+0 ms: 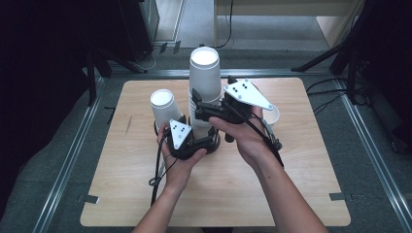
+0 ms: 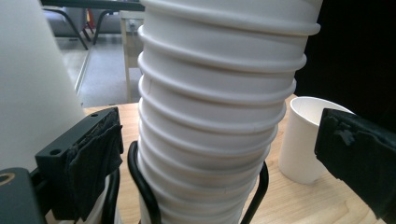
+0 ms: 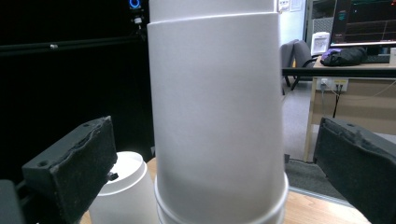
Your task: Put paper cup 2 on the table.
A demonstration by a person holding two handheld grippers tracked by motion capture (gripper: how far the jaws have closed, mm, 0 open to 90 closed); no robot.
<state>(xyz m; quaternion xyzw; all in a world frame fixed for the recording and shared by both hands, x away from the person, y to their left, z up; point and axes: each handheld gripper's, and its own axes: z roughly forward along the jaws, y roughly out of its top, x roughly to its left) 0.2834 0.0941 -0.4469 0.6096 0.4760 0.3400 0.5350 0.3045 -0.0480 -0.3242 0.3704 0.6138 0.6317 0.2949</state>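
Two tongs (image 1: 198, 139) (image 1: 200, 104) – ribbed white paper-cup stack (image 1: 204, 82).

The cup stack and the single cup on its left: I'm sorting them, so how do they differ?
The cup stack is many nested cups with ringed rims; the single cup is one. The stack stands much taller than the single cup. The stack sits between the open jaws of both grippers; the single cup stands to the side. Both are white paper, mouth up.
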